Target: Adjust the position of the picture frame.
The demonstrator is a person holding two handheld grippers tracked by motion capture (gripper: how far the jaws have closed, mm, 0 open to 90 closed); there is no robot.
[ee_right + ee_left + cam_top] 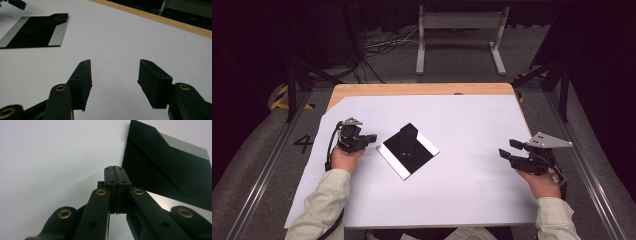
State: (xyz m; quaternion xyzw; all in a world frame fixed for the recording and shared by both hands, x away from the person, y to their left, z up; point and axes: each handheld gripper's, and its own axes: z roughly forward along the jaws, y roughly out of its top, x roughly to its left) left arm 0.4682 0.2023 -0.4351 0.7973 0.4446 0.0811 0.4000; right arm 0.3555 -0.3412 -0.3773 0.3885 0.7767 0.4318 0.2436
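High view showed a black folded cloth [407, 141] lying on a square plate [401, 168] with pale strips along two opposite edges, set cornerwise near the middle of the white sheet [462, 185] covering the table. The left gripper [371, 138] sat just beside the plate's left corner, jaws aimed at it. In the left gripper view its pads [110, 175] were pressed flat together with nothing between them, tips just short of the dark plate's [175, 180] edge. The right gripper [505, 148] rested well apart from the plate, out toward the sheet's right edge. In the right gripper view its jaws stood wide apart and empty over bare white sheet [120, 45], the plate [56, 35] lying far off beyond them.
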